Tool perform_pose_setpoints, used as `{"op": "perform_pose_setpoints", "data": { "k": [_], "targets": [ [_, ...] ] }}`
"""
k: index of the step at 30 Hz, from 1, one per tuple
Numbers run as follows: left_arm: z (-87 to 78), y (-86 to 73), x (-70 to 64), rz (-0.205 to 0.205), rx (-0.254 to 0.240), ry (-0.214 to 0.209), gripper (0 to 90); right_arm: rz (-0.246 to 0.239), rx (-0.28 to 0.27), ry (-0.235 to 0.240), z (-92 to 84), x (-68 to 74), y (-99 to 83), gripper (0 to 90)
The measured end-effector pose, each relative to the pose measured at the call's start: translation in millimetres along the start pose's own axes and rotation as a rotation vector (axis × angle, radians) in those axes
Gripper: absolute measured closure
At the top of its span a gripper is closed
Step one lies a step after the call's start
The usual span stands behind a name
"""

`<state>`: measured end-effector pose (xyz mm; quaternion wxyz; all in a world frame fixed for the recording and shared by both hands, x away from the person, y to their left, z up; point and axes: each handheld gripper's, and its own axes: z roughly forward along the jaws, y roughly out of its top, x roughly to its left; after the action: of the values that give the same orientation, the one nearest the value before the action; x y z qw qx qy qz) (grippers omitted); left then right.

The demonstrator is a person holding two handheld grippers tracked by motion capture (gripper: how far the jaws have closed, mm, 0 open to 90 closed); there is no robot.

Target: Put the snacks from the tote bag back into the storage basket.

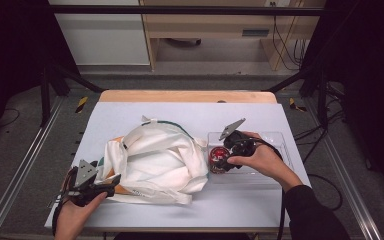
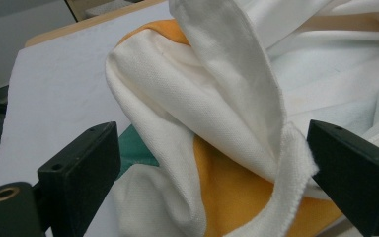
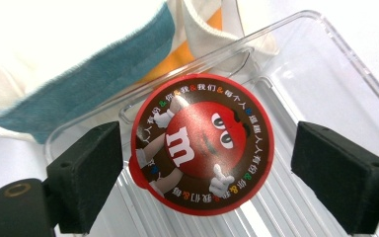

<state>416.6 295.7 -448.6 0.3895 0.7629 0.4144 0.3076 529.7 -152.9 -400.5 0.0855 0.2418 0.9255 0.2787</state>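
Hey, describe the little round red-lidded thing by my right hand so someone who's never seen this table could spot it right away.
Start at the white table, then go to the clear plastic tray on its right side, next to the white cloth bag. At the tray's left end, between the open jaws of the right gripper, sits a small round candy cup. Its red-rimmed lid with a red cartoon character bearing a white "m" sets it apart.

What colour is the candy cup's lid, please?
Red rim, brown ring, red character on the lid; clearest in the right gripper view.
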Motion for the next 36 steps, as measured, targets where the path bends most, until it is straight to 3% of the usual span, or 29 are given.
{"op": "perform_pose_setpoints", "data": {
  "k": [17, 25, 36],
  "targets": [
    [0.0, 0.0, 0.0, 0.001, 0.000, 0.000, 7.0, 0.033, -0.071, -0.024, -21.1, -1.2, -2.8, 9.8],
    [-0.5, -0.1, 0.1, -0.002, -0.003, 0.001, 6.9, 0.066, -0.143, -0.068, -37.1, 1.1, -3.1, 9.3],
    [-2.2, 0.4, 0.5, -0.007, -0.016, 0.006, 6.9, 0.111, -0.191, -0.141, -60.3, 1.8, -11.9, 8.6]
  ]
}}
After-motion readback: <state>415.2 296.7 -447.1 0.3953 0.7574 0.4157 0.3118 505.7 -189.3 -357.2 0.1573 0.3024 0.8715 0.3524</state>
